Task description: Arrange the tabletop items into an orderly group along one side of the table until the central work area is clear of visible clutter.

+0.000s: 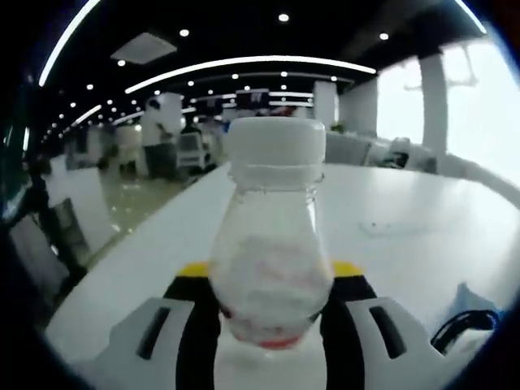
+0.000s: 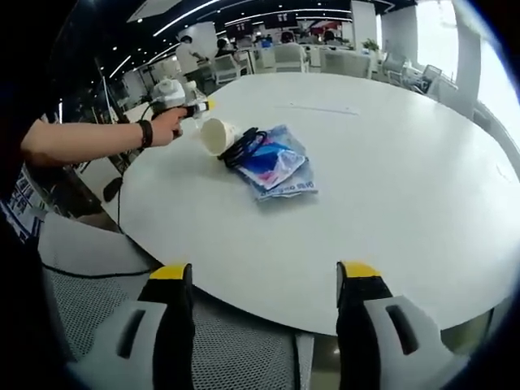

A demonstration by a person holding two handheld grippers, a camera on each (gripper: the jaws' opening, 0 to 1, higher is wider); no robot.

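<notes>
Clamped between the left gripper's (image 1: 272, 313) two jaws, a clear plastic bottle (image 1: 270, 244) with a white screw cap (image 1: 276, 142) is standing upright, close to the lens of the left gripper view. Both jaws are pressing against the bottle's lower body, so the left gripper is closed on it. Whether the bottle's base is touching the white round table (image 1: 406, 227) cannot be told.

At the lower right edge of the same view, a black cable (image 1: 463, 325) and a blue bag (image 1: 471, 301) are lying on the table.

Seen from the right gripper view, the right gripper (image 2: 264, 296) is hanging at the near rim of the table (image 2: 390, 162), over a grey mesh chair (image 2: 236, 357). Its jaws are standing wide apart with nothing between them.

Further across the table, the blue bag (image 2: 280, 171) is lying flat, with the black cable (image 2: 244, 145) coiled on its far left corner. A white paper cup (image 2: 216, 136) is lying on its side, just beside the cable.

At the far left rim, a person's hand (image 2: 166, 126) is holding the left gripper (image 2: 199, 108) near the cup.
</notes>
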